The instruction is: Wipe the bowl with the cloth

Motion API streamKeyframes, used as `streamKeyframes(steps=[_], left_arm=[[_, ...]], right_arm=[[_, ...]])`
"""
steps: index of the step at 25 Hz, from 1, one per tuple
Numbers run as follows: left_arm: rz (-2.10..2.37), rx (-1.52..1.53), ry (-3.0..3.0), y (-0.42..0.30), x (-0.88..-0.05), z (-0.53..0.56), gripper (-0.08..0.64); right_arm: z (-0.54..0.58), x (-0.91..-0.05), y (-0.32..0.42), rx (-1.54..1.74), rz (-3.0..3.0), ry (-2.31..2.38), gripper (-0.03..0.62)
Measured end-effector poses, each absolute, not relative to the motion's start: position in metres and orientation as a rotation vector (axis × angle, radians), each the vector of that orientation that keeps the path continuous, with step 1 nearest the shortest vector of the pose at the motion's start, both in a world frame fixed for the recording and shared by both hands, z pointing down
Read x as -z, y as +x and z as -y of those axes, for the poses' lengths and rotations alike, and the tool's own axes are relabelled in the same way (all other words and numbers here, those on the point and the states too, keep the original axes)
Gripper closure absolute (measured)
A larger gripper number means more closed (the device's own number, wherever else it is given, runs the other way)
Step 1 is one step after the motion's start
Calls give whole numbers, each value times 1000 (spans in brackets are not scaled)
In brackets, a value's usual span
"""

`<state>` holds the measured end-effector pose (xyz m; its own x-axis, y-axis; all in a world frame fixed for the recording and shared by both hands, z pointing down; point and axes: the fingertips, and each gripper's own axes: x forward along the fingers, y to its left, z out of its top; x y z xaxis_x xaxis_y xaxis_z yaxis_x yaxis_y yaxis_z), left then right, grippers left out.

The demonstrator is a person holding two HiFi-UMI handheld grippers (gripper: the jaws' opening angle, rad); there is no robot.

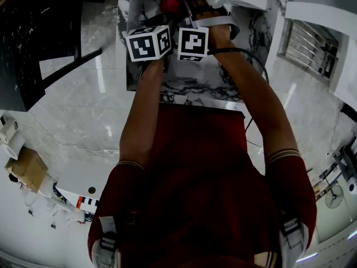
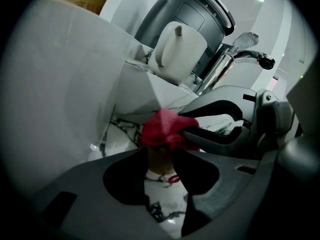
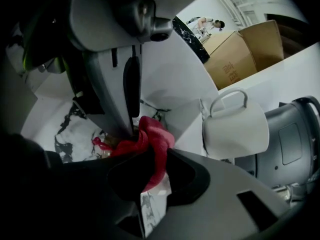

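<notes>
A red cloth [image 2: 162, 131] is bunched over a small tan bowl [image 2: 159, 165]. The bowl fills the gap between the jaws of my left gripper [image 2: 160, 156], which is shut on it just above the marble counter [image 2: 165, 204]. My right gripper [image 3: 150, 159] is shut on the cloth [image 3: 154, 134], and its dark jaws [image 2: 210, 136] reach in from the right and press the cloth onto the bowl. In the right gripper view the left gripper [image 3: 120, 126] stands close ahead, with a bit of bowl [image 3: 108, 147] under the cloth. The head view shows the cloth [image 1: 170, 2] beyond both marker cubes [image 1: 148, 42].
A white pitcher [image 3: 235, 126] stands behind the bowl, beside a dark grey lidded bin [image 2: 200, 14] and a chrome faucet [image 2: 240, 51]. A white panel [image 2: 60, 84] rises at the left. Cardboard boxes [image 3: 240, 54] sit farther back. The counter's near edge [image 1: 195, 99] is below my arms.
</notes>
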<state>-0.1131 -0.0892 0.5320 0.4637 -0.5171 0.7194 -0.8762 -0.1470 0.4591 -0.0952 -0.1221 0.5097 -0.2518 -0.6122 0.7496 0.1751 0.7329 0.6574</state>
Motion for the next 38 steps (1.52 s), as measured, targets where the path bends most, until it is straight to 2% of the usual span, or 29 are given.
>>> streamKeyframes(steps=[23, 38], left_arm=[[1167, -560, 1776, -107, -543, 106, 416], [1124, -569, 1790, -93, -544, 85, 410]], right_arm=[[128, -509, -78, 659, 1682, 410, 528], [120, -512, -44, 453, 1709, 448, 527]])
